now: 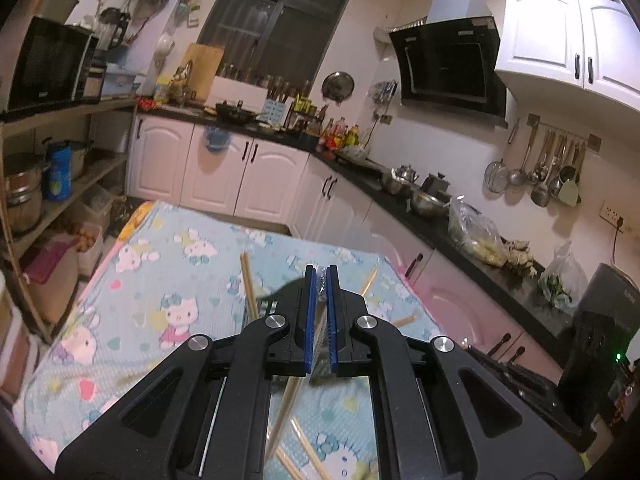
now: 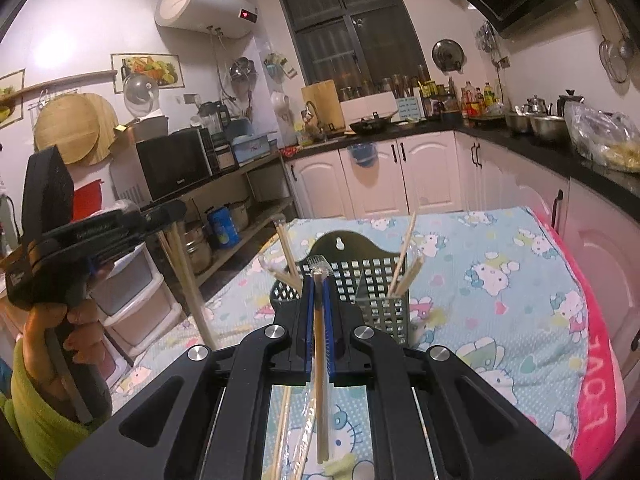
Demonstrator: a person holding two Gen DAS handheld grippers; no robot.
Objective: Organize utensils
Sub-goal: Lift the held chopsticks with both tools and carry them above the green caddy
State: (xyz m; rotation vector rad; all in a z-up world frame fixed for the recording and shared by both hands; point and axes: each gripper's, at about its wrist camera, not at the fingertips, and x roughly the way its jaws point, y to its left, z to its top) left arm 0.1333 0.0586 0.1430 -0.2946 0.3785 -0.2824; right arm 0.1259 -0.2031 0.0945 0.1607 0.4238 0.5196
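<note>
Chopsticks are what I carry, one catch in each hand.

Left wrist view: my left gripper (image 1: 320,276) has its blue pads pressed together on something thin and clear-wrapped, most likely a packaged utensil, though I cannot make it out for certain. Beyond and below my fingertips lie loose chopsticks (image 1: 250,288) on the cartoon-print cloth (image 1: 160,256).

Right wrist view: my right gripper (image 2: 319,280) is clamped on a wrapped chopstick (image 2: 320,360) that runs back between the pads toward the camera. Straight ahead of the tips stands the black utensil holder (image 2: 340,256), with more chopsticks upright in the metal mesh cup (image 2: 384,312) just to the right. The other gripper hangs off to the left, a bamboo stick dangling from it.

I judge this the carry-to-holder step. Next I must tip the stick upright over a compartment, then part the pads.
</note>
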